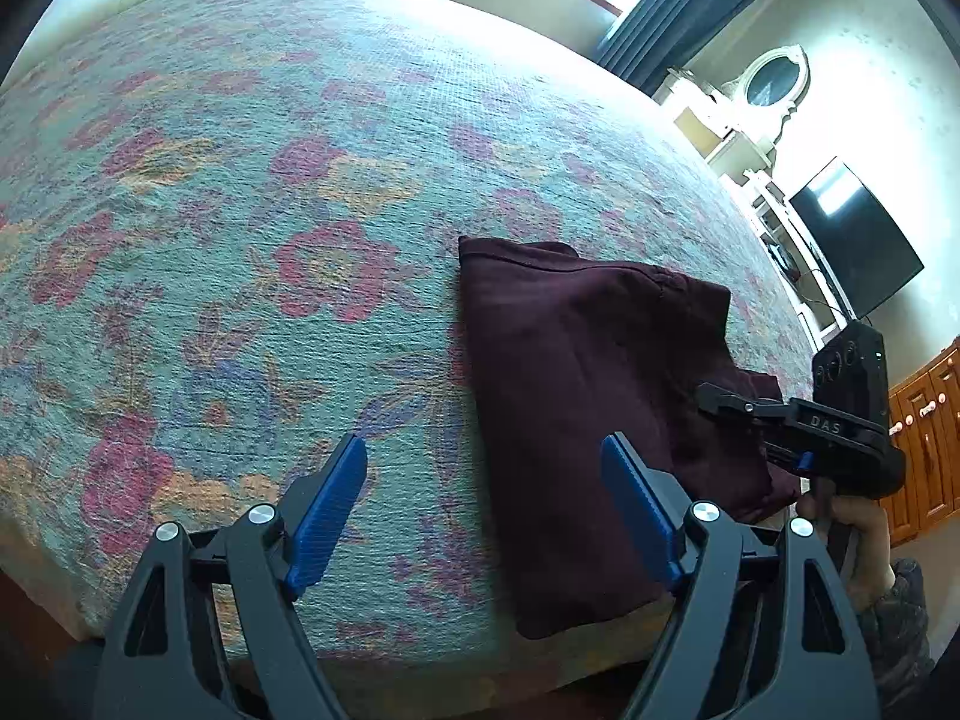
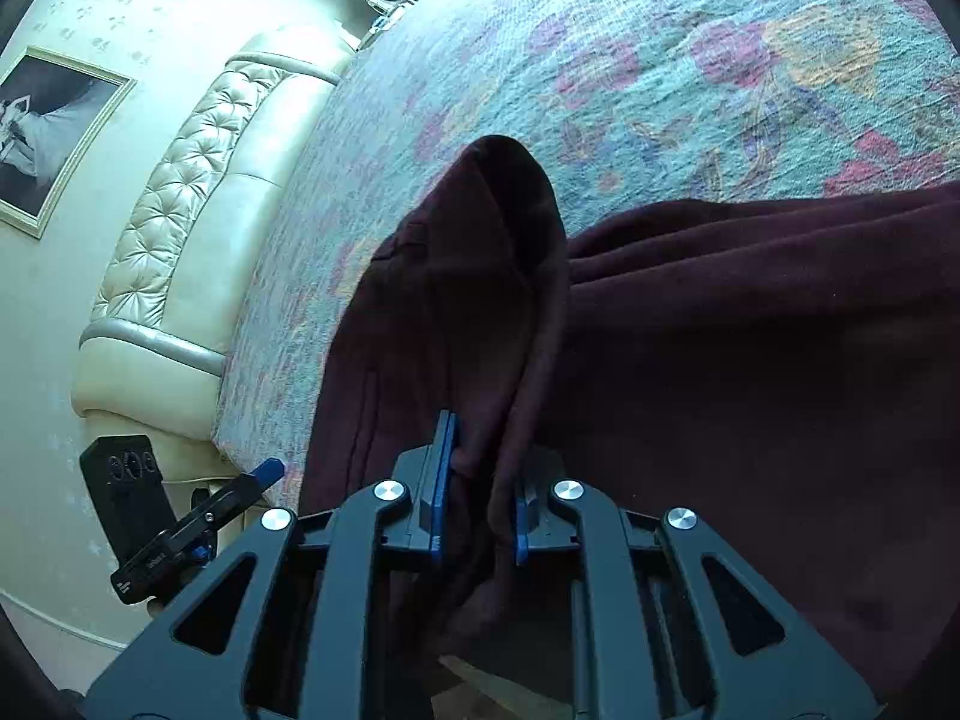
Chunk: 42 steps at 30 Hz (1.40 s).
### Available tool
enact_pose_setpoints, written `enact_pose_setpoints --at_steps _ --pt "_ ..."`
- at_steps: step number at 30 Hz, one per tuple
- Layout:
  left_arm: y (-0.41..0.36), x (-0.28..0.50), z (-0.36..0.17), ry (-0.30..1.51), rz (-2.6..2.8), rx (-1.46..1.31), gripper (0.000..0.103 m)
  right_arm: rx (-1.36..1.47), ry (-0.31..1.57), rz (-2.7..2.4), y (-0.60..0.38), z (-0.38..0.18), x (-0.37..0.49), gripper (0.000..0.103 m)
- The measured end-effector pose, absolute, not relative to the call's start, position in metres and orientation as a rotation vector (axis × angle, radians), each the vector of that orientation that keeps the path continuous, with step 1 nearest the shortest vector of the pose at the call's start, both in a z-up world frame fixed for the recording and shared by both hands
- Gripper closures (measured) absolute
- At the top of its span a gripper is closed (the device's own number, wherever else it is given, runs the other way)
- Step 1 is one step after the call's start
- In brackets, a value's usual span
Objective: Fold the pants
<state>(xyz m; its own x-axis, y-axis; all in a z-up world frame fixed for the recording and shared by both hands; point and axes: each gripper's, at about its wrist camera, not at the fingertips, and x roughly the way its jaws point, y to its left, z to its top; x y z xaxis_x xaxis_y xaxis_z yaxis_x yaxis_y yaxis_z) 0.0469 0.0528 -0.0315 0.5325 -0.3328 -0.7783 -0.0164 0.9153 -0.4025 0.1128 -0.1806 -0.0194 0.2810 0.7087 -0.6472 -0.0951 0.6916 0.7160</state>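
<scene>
The right gripper is clamped on a bunched fold of the dark maroon pants, its blue pads pressing the cloth from both sides, and the pinched fabric rises ahead of the pads into a rounded hump. The left gripper stands wide apart with nothing between its blue pads; one pad hangs over the bare bedspread and the other over the near edge of the pants. The pants lie folded into a rough rectangle near the front edge of the bed, on a flowered bedspread of teal, pink and orange. Seen from the left wrist, the right gripper reaches onto the pants' right side, a hand gripping its handle. Beyond the bed stand a cream tufted headboard, a framed picture and a dark television.
</scene>
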Motion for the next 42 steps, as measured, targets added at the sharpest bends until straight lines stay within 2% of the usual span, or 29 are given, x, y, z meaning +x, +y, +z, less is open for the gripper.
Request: enact_pose_setpoints --at_steps 1,9,16,24,42 --pt "0.053 0.047 -0.032 1.001 -0.194 -0.389 0.024 0.692 1.134 0.661 -0.182 -0.013 0.111 0.089" --pt "0.048 0.043 -0.035 1.016 -0.222 -0.388 0.024 0.622 0.991 0.676 -0.211 0.052 0.099 0.090" --pt "0.037 0.042 -0.033 1.017 -0.262 -0.389 0.024 0.612 0.961 0.607 -0.266 0.061 0.093 0.090" --pt "0.017 0.044 -0.032 1.027 -0.309 -0.386 0.024 0.660 0.969 0.476 -0.325 0.041 0.091 0.090" --pt "-0.045 0.064 -0.054 1.099 -0.390 -0.370 0.024 0.826 1.068 0.361 -0.407 -0.060 0.093 0.094"
